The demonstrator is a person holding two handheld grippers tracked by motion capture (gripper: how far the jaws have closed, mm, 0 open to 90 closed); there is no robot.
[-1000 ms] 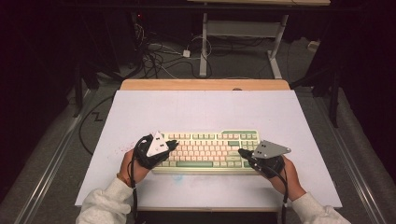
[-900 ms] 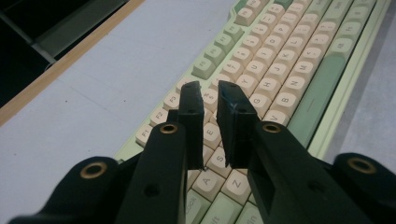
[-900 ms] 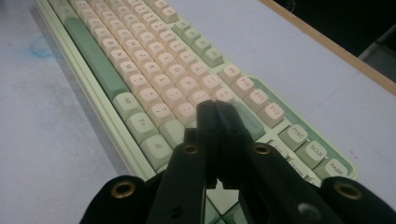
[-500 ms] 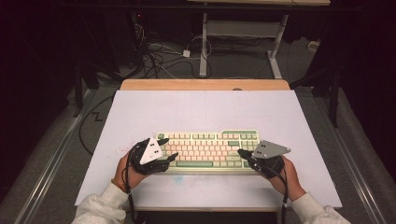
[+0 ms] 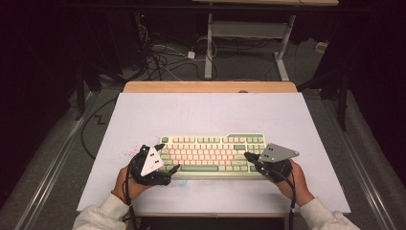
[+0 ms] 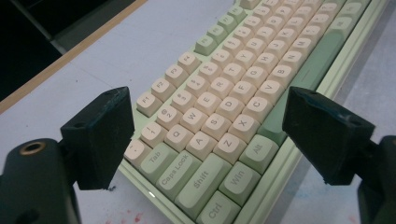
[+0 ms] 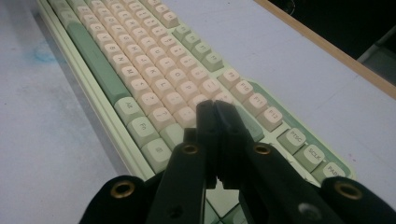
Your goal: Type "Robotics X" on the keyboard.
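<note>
Nearest the person, the left gripper sits at the keyboard's left end with its jaws spread wide. In the left gripper view they stand well apart, one on each side of the keyboard's corner, with the Ctrl, Shift and Caps Lock keys between them; neither jaw visibly touches the keyboard. The right gripper is over the keyboard's right end, its jaws pressed together with nothing between them. In the right gripper view the closed tips hang above the keys near the right end of the board; whether they touch a key cannot be told.

The keyboard, pale green with cream keys, lies flat between the two grippers, its long axis running from one to the other, its space-bar edge toward the person. It rests on a white sheet covering the table, whose wooden far edge shows beyond the grippers.
</note>
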